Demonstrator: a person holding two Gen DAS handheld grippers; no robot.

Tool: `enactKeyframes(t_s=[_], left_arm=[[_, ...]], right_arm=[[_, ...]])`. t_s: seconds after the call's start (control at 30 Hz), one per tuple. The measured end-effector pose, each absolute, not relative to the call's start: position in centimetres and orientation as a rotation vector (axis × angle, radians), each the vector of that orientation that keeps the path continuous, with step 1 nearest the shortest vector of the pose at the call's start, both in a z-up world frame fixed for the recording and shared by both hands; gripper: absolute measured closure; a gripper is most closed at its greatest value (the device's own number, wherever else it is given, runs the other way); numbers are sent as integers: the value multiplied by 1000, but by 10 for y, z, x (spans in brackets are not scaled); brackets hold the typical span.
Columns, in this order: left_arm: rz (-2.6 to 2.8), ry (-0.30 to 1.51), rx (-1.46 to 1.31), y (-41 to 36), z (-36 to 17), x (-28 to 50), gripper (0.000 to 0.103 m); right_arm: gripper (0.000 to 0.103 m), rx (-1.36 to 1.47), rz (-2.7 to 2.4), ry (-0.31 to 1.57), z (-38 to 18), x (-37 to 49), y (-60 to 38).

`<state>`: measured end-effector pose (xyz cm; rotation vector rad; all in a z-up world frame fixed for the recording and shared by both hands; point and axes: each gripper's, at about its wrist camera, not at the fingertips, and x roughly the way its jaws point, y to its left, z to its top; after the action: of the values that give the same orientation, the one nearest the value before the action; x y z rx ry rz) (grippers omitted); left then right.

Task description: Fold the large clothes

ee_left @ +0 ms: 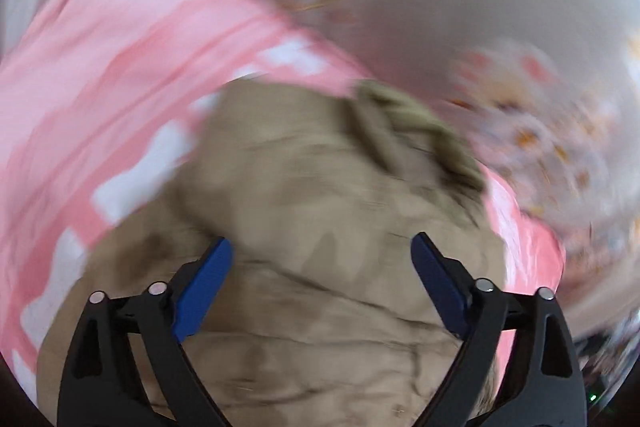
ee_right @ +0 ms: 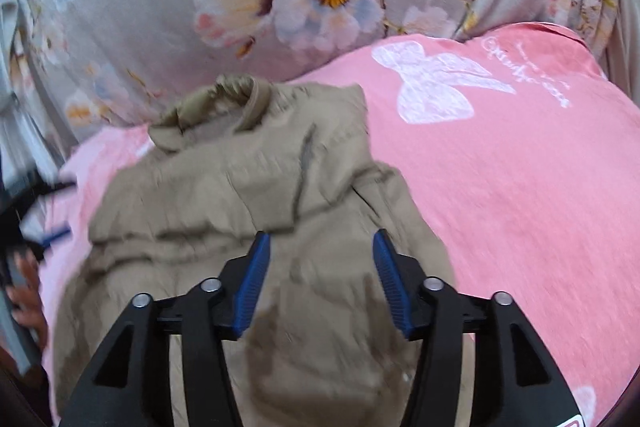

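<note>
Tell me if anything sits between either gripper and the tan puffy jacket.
Nothing visible does. The left gripper and right gripper are both open directly over the tan puffy jacket, which lies on the pink sheet.

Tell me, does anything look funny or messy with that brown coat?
Yes, a bit. The tan jacket lies rumpled on the pink sheet, its gathered edge bunched up near the floral bedding. Darker blotches mark the fabric near the open right gripper; shadow or stain, I cannot tell.

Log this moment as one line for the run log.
left gripper: open over jacket | right gripper: open over jacket | jacket: bunched on pink sheet | left view blurred
</note>
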<state>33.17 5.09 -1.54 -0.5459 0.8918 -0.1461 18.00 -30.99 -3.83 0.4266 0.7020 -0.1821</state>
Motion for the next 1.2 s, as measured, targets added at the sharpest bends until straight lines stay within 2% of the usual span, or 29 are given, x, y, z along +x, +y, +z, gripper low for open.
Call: enactKeyframes(t_s=[0.13,0.27,0.33,0.4,0.43,0.47,0.53,0.63,0.7,0.83,0.93,1.2], left_arm=[[-53,919,-663,103,-45,340,20],[-54,949,-686,111,-61,346,21],[-61,961,-705,111,-67,350,25],[-61,964,-703,108,-68,356,30],[-52,961,-691,106,-67,360,37],[-44,960,-681,105,-66,363,41],[-33,963,-671,104,-67,368,54],[7,962,-616,103,-67,373,65],[50,966,-532,97,-71,375,73],[96,938,-420,87,-82,371,73],[111,914,-346,80,-84,370,73],[179,884,-153,58,-87,369,72]], right_arm=[[48,545,-137,719,-46,215,-313],[48,526,-153,790,-63,251,-304],[48,499,-155,820,-69,262,-298],[67,463,-150,828,-69,271,-292],[94,421,-162,826,-63,275,-289],[100,399,-155,816,-56,276,-288],[101,381,-137,707,-23,268,-292],[101,310,-161,588,16,253,-298],[101,281,-183,611,13,257,-303],[101,266,-243,785,-41,275,-310],[101,256,-254,840,-72,277,-310],[100,220,-262,863,-92,278,-301]])
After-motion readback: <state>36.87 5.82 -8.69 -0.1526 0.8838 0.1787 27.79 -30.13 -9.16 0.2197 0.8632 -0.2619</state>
